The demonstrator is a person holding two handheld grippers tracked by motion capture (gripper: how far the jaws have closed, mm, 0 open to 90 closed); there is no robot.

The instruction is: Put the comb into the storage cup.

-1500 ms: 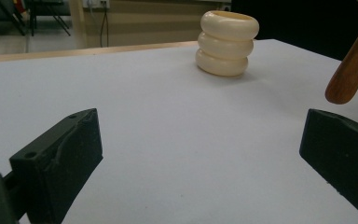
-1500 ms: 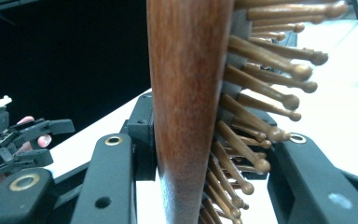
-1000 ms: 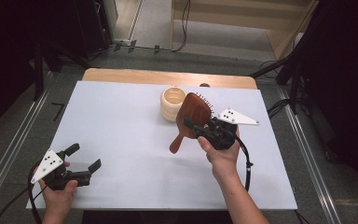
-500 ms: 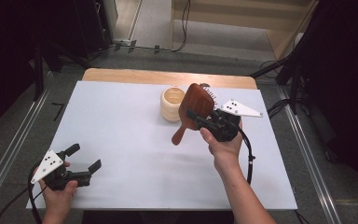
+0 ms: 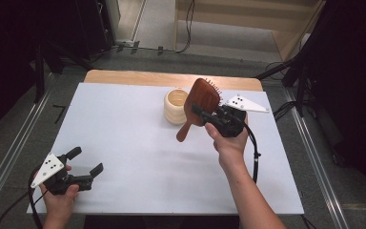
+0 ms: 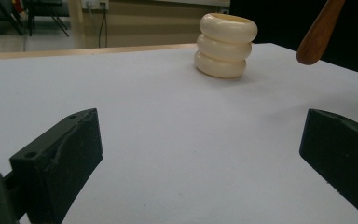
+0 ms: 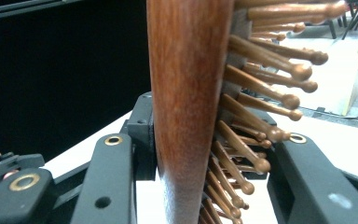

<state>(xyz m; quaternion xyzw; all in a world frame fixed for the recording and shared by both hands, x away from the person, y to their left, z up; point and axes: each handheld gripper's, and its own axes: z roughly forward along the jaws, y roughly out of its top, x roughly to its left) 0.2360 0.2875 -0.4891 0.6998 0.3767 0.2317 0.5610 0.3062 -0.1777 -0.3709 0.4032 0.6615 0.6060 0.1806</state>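
Above the white surface point(image 5: 124, 133), far right: wooden hairbrush point(image 5: 201, 102), clamped at its head by the right gripper point(image 5: 204, 114), handle slanting down, just beside a cream ribbed cup point(image 5: 176, 106). Near left: left gripper point(image 5: 86, 162), jaws wide, nothing between them.

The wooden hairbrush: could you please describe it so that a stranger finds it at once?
On the white table, look toward the far right, beside the cream ringed cup. There the right gripper holds the wooden hairbrush up by its head. It alone is dark brown, with wooden pins.
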